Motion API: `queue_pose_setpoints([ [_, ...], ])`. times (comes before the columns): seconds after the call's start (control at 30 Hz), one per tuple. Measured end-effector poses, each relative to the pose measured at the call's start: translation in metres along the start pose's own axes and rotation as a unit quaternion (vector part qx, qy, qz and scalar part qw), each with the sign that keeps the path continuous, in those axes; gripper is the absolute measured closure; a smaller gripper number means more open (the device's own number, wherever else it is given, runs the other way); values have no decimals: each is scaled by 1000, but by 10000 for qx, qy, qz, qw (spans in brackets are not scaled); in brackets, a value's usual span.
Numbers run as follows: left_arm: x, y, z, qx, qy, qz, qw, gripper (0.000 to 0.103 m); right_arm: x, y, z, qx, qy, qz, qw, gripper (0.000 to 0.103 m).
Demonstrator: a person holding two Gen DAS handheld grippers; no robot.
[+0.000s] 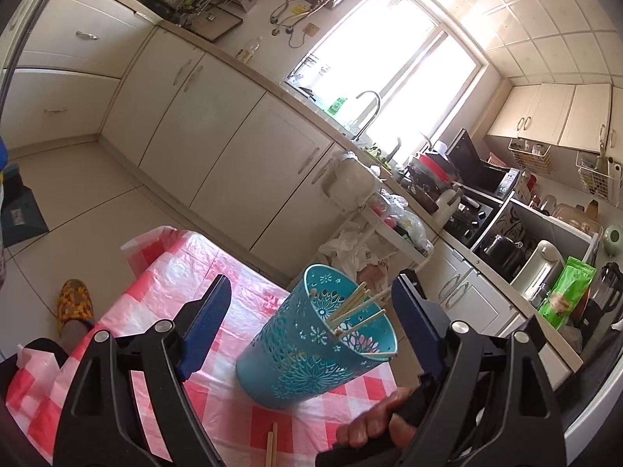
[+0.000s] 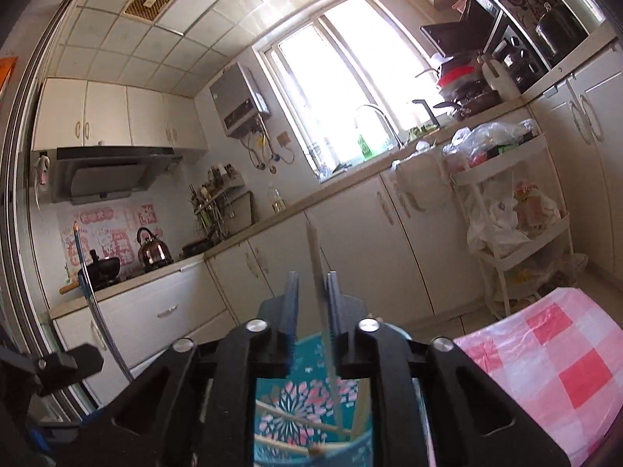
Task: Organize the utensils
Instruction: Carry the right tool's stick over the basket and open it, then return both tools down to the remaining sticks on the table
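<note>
Covering the tabletop (image 1: 183, 272) is a red-and-white checked plastic sheet, and its far edge falls away just beyond the left claw (image 1: 311, 323), with open floor past it. The teal utensil holder (image 1: 311, 334) stands on that sheet, straight ahead of the left claw and between its blue pads, which are spread wide and touch nothing. Several wooden chopsticks (image 1: 354, 311) lean inside the holder against its rim. A person's hand (image 1: 373, 424) grips the other tool's handle low and to the right of the left claw.

In the right wrist view the holder (image 2: 311, 393) sits directly below the right claw (image 2: 313, 303). Its jaws stand a little apart, and one blurred chopstick (image 2: 317, 272) runs upright between them; no firm pinch shows, so it looks loose or dropping. The risk, I judge, is that stick tipping past the rim or knocking the light holder toward the near edge. One more chopstick (image 1: 271, 443) lies on the sheet below the left claw, still to be collected.
</note>
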State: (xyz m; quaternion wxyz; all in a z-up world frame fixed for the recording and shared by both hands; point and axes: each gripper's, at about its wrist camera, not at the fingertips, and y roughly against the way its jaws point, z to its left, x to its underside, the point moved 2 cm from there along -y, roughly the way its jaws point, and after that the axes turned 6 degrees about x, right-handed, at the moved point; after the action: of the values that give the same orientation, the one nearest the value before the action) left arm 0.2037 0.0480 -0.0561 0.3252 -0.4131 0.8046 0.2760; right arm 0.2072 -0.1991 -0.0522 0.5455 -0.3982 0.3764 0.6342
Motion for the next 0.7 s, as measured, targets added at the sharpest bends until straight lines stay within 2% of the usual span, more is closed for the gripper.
queue_pose_setpoints([
  [0.1, 1, 5, 2, -34, -32, 11, 10000, 22, 8, 17, -2, 37, 128, 247, 9996, 71],
  [0.17, 2, 9, 3, -61, -69, 32, 10000, 22, 9, 33, -4, 112, 153, 520, 9985, 59],
  [0.2, 2, 11, 3, -69, -81, 49, 9999, 21, 11, 39, -6, 212, 161, 713, 9971, 45],
  [0.23, 2, 13, 4, -94, -108, 62, 9999, 21, 14, 46, -9, 352, 135, 953, 9947, 39],
  [0.33, 5, 20, 7, -215, -234, 156, 9994, 20, 37, 64, -12, 602, 264, 1908, 9794, 39],
  [0.47, 20, 24, 18, -568, -394, 487, 9964, 19, 95, 73, 6, 916, 1241, 3234, 9336, 41],
  [0.53, 26, 26, 25, -706, -380, 633, 9948, 19, 117, 72, 11, 942, 1469, 3563, 9179, 58],
  [0.6, 33, 28, 33, -843, -369, 813, 9924, 19, 133, 66, 12, 1012, 1524, 3850, 9046, 69],
  [0.7, 41, 32, 40, -932, -409, 959, 9902, 19, 145, 59, 12, 1109, 1559, 4030, 8950, 76],
])
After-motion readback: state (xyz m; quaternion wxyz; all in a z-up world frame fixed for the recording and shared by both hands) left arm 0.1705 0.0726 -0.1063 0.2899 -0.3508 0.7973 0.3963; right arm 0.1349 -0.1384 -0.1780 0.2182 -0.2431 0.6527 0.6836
